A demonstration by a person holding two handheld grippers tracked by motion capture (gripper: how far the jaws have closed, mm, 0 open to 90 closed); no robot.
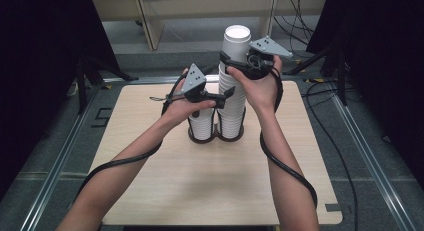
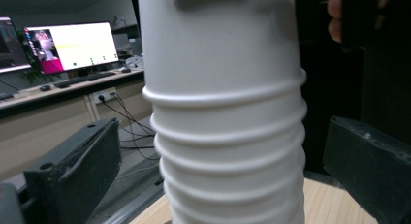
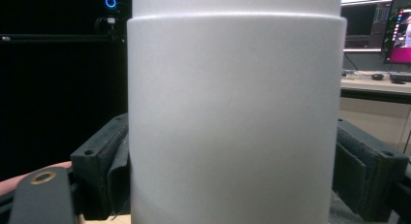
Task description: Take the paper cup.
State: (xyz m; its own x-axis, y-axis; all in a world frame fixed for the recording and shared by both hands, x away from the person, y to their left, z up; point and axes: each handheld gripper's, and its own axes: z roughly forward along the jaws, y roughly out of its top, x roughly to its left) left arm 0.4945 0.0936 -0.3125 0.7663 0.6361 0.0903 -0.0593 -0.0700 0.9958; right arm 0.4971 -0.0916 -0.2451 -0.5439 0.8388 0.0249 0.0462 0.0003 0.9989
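We see a tall stack of white paper cups [image 1: 232,86], smooth-walled with rolled rims ribbing its side, standing in a dark double-ring holder [image 1: 216,134] on the pale wood-grain counter [image 1: 215,186]. A shorter stack [image 1: 201,123] fills the ring beside it. Our right tongs [image 1: 235,60] straddle the topmost cup [image 3: 232,117], their padded black jaws at its walls; whether they press it we cannot tell. Our left tongs [image 1: 227,93] stand released, jaws clear of the tall stack's ribs.
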